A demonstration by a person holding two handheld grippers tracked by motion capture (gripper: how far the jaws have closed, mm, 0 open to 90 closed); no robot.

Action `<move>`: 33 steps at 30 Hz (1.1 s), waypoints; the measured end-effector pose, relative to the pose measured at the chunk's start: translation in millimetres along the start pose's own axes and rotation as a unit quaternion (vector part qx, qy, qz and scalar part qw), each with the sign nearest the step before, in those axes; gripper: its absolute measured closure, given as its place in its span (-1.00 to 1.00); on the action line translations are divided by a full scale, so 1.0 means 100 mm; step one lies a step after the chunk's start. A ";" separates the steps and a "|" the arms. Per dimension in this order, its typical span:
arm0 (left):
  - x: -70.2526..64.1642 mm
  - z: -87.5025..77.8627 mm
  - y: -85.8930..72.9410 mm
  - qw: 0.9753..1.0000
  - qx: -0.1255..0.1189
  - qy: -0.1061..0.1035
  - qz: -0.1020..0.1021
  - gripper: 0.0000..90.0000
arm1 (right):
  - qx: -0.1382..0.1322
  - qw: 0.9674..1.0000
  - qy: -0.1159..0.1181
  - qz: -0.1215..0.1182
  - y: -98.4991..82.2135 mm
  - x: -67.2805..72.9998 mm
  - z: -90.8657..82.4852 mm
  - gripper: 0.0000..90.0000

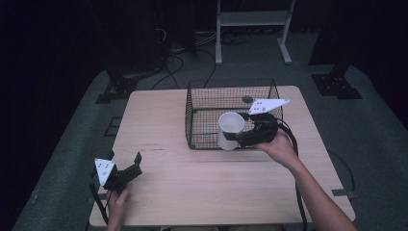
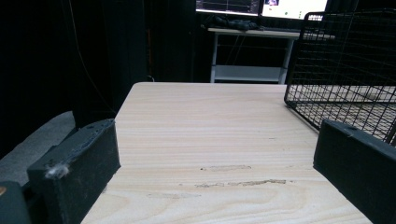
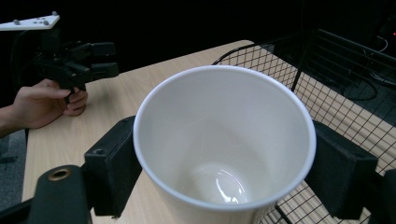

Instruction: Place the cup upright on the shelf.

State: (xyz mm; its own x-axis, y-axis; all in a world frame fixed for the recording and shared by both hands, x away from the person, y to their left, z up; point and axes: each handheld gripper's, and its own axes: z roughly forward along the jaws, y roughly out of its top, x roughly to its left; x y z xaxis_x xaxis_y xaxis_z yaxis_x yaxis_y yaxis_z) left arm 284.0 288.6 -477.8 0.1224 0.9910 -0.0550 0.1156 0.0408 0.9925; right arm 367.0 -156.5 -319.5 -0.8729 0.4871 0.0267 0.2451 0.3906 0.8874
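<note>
A white cup (image 1: 230, 129) hangs upright over the front part of a black wire basket (image 1: 202, 98) on the wooden table (image 1: 192, 183). My right gripper (image 1: 234, 137) is shut on the cup, one pad on each side of its wall. In the right gripper view the empty cup (image 3: 224, 154) is seen from above between the two black fingers (image 3: 112, 170). My left gripper (image 1: 126, 161) rests near the table's front left corner, held by a hand, its jaws apart with nothing between them. The left gripper view looks past its wide-apart fingers (image 2: 79, 168) over bare table.
The basket (image 2: 345, 70) stands at the middle-right of the table, with a small dark round thing (image 1: 247, 99) on its floor at the back. A white desk frame (image 1: 252, 19) and cables lie on the floor beyond. Bare wood (image 2: 210, 130) spreads left of and in front of the basket.
</note>
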 end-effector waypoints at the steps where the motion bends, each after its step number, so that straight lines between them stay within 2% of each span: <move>1: 0.00 0.00 0.00 1.000 0.000 0.000 0.000 -1.00 | 0.000 1.000 -0.001 0.001 0.02 -0.02 0.01 -0.58; 16: 0.00 0.00 0.00 1.000 -0.001 0.000 -0.002 -1.00 | 0.014 1.000 -0.012 0.002 0.30 -0.27 0.24 -0.58; 26: 0.01 0.00 0.00 1.000 0.001 0.001 -0.001 -1.00 | 0.009 1.000 -0.021 0.013 0.36 -0.42 0.38 -0.58; 33: 0.00 0.00 0.00 1.000 0.001 0.001 -0.002 -1.00 | 0.012 0.999 -0.029 0.008 0.41 -0.50 0.46 -0.58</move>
State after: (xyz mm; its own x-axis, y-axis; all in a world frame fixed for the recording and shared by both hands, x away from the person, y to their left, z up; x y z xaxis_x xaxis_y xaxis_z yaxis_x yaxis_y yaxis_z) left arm 283.8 288.9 -477.8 0.1202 0.9910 -0.0581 0.1173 0.0440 0.9921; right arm 440.1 -128.4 -305.3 -0.8432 0.5374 0.0141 0.2702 0.4009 0.8754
